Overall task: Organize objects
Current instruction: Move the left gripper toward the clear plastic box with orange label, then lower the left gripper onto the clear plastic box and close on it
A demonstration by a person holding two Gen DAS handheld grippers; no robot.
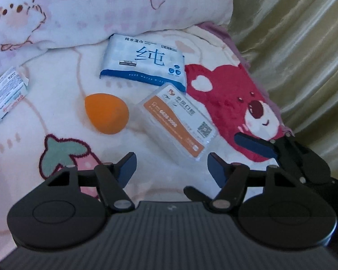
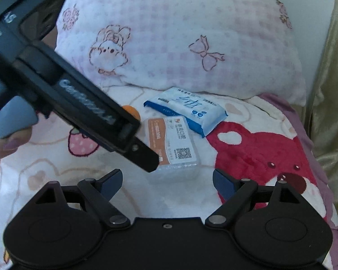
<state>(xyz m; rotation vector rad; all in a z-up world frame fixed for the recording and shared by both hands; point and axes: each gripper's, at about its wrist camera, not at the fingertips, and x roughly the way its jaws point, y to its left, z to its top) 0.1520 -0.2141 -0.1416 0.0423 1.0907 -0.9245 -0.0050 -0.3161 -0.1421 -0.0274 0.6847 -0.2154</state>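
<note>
Approach step: my left gripper (image 1: 172,165), jaws apart and empty, faces the clear plastic box (image 1: 180,121) at 12 o'clock; right gripper (image 2: 167,180) likewise empty. Next: straddle, close.

The blanket (image 1: 56,103) is fluffy, matt fleece; the pillow (image 1: 101,6) is soft napped cloth. The wipes pack (image 1: 144,60) is smooth plastic film, the clear box (image 1: 180,121) glossy hard plastic, the orange sponge (image 1: 106,112) matt foam, and the curtain (image 1: 304,45) satiny and shiny.
</note>
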